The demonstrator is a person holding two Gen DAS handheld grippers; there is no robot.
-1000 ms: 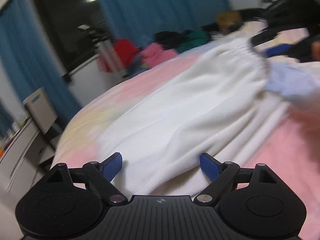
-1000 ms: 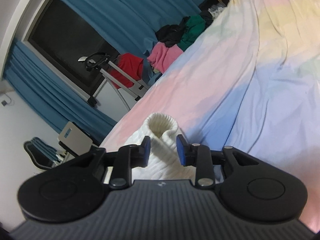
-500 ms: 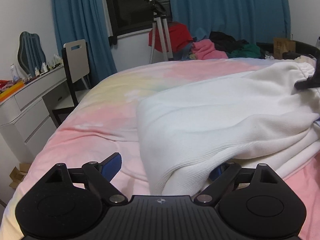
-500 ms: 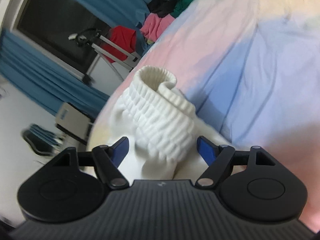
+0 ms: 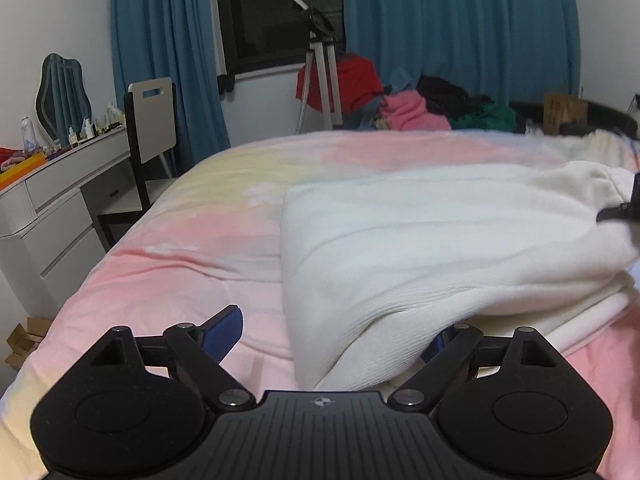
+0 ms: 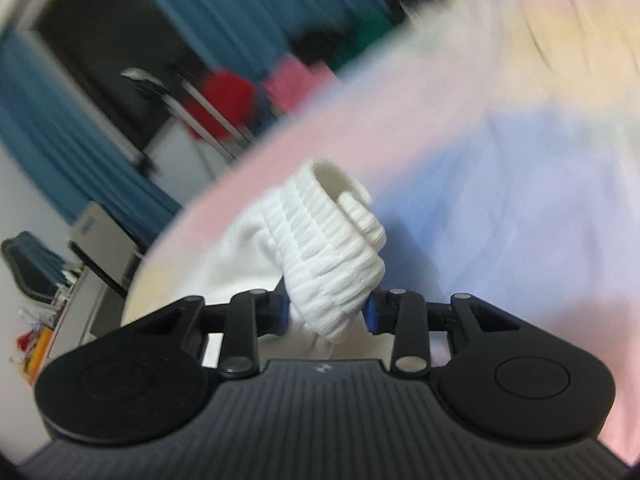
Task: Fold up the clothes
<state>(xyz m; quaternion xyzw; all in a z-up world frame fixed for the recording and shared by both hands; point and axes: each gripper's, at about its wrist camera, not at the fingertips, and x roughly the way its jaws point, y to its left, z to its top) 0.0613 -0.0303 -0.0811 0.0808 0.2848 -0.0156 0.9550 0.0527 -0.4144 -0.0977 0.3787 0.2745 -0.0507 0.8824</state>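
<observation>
A white knit garment (image 5: 440,240) lies folded over on the pastel bedspread (image 5: 224,216). My left gripper (image 5: 332,332) is open at its near edge; the cloth drapes over the right finger, and the blue left pad (image 5: 224,328) is bare. In the right wrist view, my right gripper (image 6: 326,308) is shut on the garment's ribbed elastic band (image 6: 336,236), which bunches up between the pads. The right gripper shows at the far right edge of the left wrist view (image 5: 624,210).
A white dresser (image 5: 52,208) and a chair (image 5: 152,128) stand left of the bed. A tripod (image 5: 320,64) and a pile of coloured clothes (image 5: 412,108) are beyond the bed, in front of blue curtains. The right wrist view is motion-blurred.
My right gripper opened, then closed on the ribbed band and is moving fast. The left gripper stayed open at the garment's near edge; its view steadied.
</observation>
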